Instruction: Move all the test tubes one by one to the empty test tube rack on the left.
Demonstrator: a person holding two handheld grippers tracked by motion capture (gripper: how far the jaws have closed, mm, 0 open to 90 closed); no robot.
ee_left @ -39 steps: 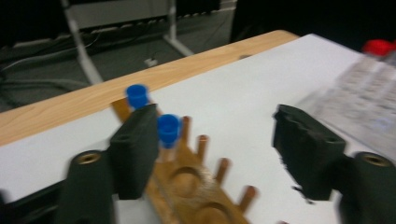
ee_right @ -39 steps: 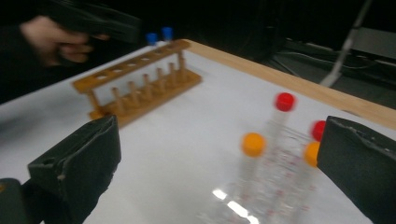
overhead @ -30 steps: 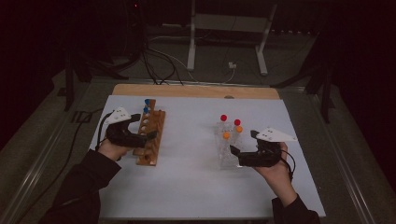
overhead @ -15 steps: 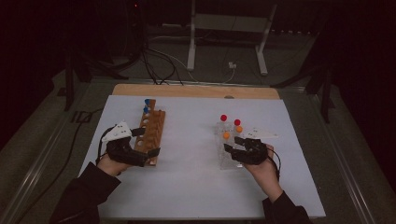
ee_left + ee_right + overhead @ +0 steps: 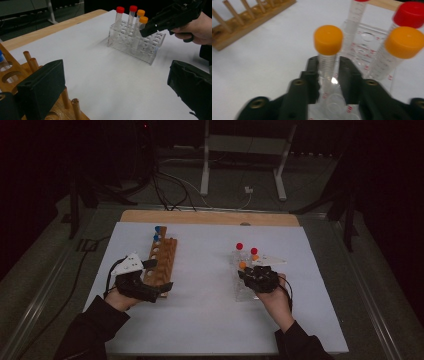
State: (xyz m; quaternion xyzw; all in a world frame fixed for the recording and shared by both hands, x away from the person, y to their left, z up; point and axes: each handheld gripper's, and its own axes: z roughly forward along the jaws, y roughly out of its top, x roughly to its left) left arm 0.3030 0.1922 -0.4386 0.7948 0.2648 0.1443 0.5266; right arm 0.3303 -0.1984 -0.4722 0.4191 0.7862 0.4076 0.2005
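A clear plastic rack (image 5: 243, 293) at the right holds two red-capped tubes (image 5: 239, 246) and two orange-capped ones. My right gripper (image 5: 328, 61) is shut on the nearer orange-capped tube (image 5: 328, 40), just below its cap, and the tube stands upright in the rack (image 5: 362, 50). The left gripper view shows that right gripper (image 5: 147, 30) at the same tube (image 5: 143, 19). A wooden rack (image 5: 162, 262) at the left has blue-capped tubes (image 5: 157, 232) at its far end. My left gripper (image 5: 157, 276) is open at the wooden rack's near end, jaws wide apart (image 5: 117, 90) with nothing between them.
A white sheet (image 5: 210, 320) covers the table, with a wooden strip (image 5: 200, 217) along its far edge. Wooden pegs (image 5: 66, 96) rise from the rack beside my left jaw. The second orange-capped tube (image 5: 403, 42) and a red-capped one (image 5: 412, 13) stand close to the held tube.
My right gripper moved left and forward over the clear rack and closed on the orange-capped tube. My left gripper shifted toward the near end of the wooden rack.
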